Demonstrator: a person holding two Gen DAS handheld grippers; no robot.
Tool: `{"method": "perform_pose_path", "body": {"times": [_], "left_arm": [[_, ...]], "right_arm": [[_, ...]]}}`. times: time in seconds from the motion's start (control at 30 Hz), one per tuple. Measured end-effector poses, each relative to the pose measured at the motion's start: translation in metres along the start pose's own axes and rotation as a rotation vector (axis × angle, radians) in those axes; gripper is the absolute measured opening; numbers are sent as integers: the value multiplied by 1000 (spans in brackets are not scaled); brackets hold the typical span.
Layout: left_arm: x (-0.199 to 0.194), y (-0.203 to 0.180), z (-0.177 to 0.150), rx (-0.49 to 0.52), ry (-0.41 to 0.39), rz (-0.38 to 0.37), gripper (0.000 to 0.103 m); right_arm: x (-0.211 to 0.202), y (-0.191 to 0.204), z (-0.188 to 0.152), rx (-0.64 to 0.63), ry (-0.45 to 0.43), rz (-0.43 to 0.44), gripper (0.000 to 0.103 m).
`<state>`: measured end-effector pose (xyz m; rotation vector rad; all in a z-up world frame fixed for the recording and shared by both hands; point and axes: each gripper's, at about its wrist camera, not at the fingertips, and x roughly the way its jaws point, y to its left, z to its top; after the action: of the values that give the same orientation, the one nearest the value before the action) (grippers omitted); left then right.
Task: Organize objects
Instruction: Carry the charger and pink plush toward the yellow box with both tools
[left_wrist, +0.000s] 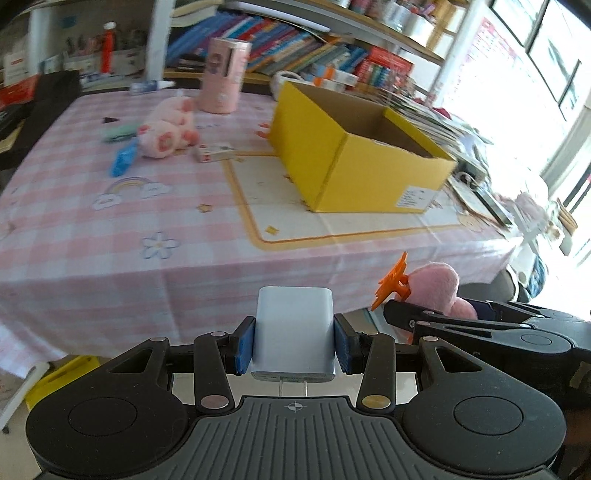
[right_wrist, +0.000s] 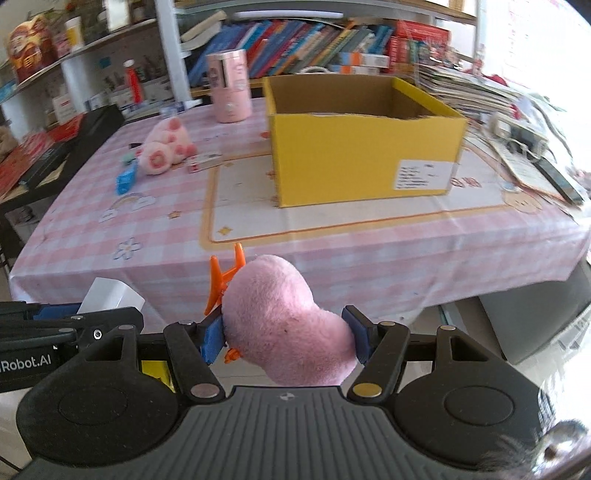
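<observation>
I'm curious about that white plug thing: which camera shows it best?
The left wrist view: the white charger sits centred between the left gripper's pads, prongs visible. The right wrist view shows only its corner at the left edge.

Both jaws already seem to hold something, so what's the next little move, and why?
Probably carry both loads forward over the open yellow box before letting go. The left gripper clamps a white charger, the right gripper a pink plush toy, and both hang short of the table's near edge.
</observation>
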<state>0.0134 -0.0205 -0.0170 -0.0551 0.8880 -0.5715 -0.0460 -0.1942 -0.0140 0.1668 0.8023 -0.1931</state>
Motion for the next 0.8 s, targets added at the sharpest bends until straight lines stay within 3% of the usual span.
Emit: {"method": "perform_pose_path", "body": {"times": [0.8], "left_arm": [[51, -52, 40, 103, 18, -103, 42]], "right_arm": [[14, -65, 25, 95, -3, -96, 63]]}}
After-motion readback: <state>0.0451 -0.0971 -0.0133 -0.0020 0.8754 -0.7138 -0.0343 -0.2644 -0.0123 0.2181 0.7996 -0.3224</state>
